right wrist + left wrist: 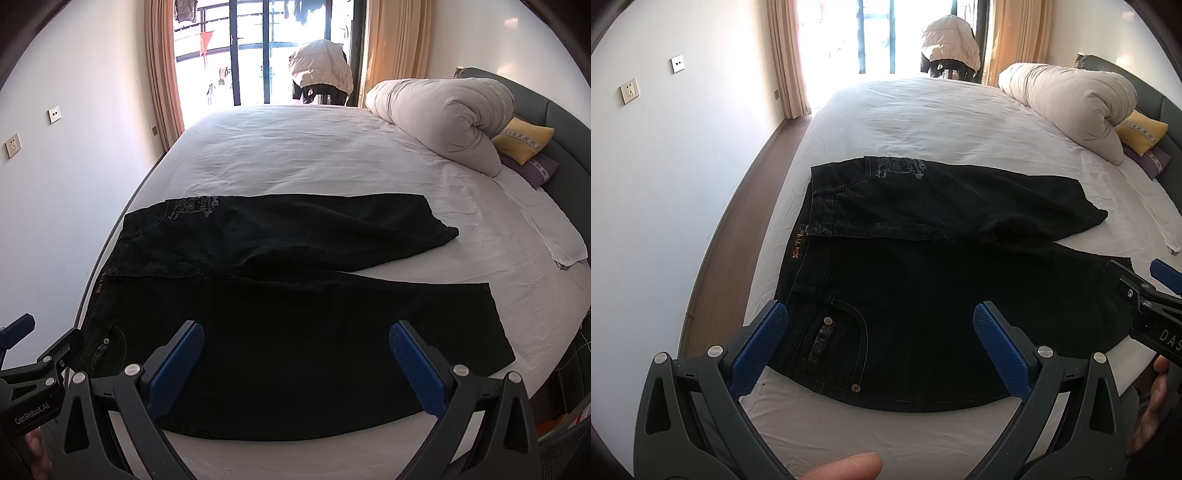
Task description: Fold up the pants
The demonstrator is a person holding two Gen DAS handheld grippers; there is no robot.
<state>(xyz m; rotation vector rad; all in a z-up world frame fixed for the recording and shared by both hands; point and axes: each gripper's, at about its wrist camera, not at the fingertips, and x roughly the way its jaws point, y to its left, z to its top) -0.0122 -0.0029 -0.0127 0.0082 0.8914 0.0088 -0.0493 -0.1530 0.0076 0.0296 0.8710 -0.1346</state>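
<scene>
Pants (280,332), black denim, spread flat on white-sheeted bed (314,155) (legs slightly parted), left gripper (879,339) and right gripper (295,358) hovering wide open, empty, rolled cream duvet (443,114) and yellow pillow (524,142) well apart.

My black jeans (923,280) lie flat across the white sheet, waistband toward the left bed edge, legs stretching right. The far leg shows a pale printed pocket; the near one a riveted front pocket.
</scene>
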